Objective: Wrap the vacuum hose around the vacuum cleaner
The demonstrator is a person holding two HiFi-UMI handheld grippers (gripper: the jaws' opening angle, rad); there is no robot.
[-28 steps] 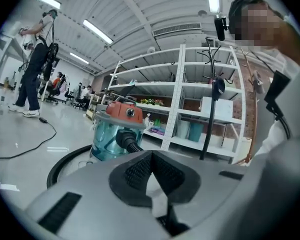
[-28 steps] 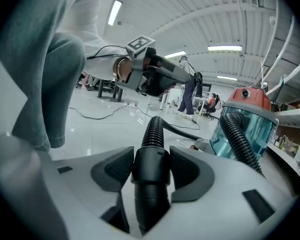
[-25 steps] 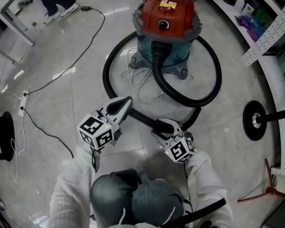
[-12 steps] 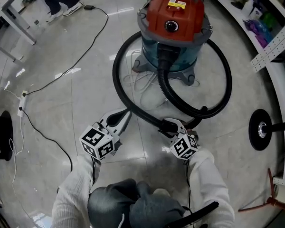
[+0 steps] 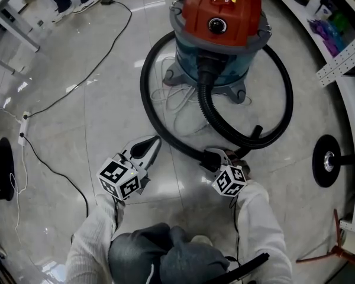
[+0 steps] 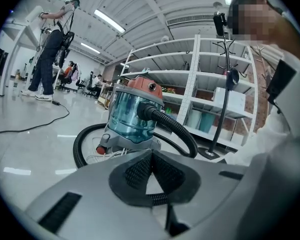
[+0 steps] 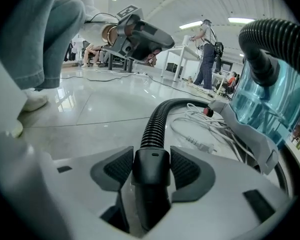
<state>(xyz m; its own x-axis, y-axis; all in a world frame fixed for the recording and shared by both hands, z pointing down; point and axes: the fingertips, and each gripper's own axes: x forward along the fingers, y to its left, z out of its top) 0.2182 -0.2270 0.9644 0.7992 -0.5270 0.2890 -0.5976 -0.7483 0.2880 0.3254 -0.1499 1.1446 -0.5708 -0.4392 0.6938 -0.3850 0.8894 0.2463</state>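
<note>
Clamping the smooth end cuff (image 7: 151,170) of the vacuum hose (image 5: 151,108), the right gripper (image 5: 215,157) has its jaws pinched on either side of it, low over the tiled floor (image 5: 106,117). Just to its left, the left gripper (image 5: 149,144) has its jaws pressed together at the tips and holds nothing. Its nose sits just beside the hose, and a ribbed stretch only peeks through the gap behind the pads.

Over the last second both grippers have barely shifted, but the loop has rounded out. It leaves the front inlet, sweeps round the right side, passes behind and comes back down the left to the cuff. My read: that's about one full turn laid round the vacuum cleaner (image 5: 222,16), with the held end left to bring in and tuck.

A white power cord (image 5: 174,102) lies tangled on the floor at the base, inside the loop. The see-through teal tank (image 6: 130,116) gives no clear look at its contents. Beyond it, white shelving (image 6: 200,79) carries pale tubs, contents hidden.
</note>
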